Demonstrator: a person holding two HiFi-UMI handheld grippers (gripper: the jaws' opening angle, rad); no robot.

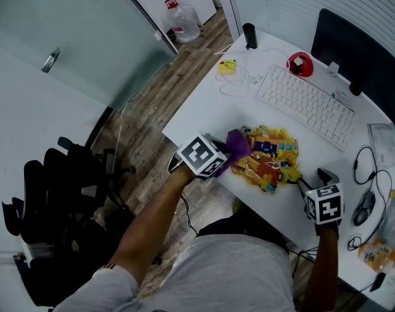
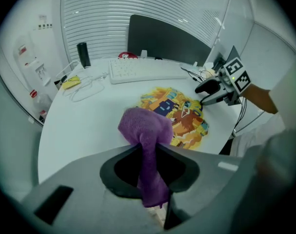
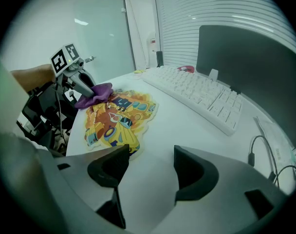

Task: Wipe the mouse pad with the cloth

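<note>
Two tools are at the colourful mouse pad (image 1: 270, 158), which lies on the white surface (image 1: 210, 109) near its front edge. The left hand-held gripper (image 2: 149, 152) pinches the purple cloth (image 2: 145, 126), whose bunched end rests at the pad's left end. The right hand-held gripper (image 3: 152, 152) is spread and empty just beside the pad's other end, and I cannot tell whether it touches. If nothing pins the pad, a wipe could drag or curl it toward the edge, and the thin pinch could let the cloth slip. No brand or writing is readable, only cartoon print.
</note>
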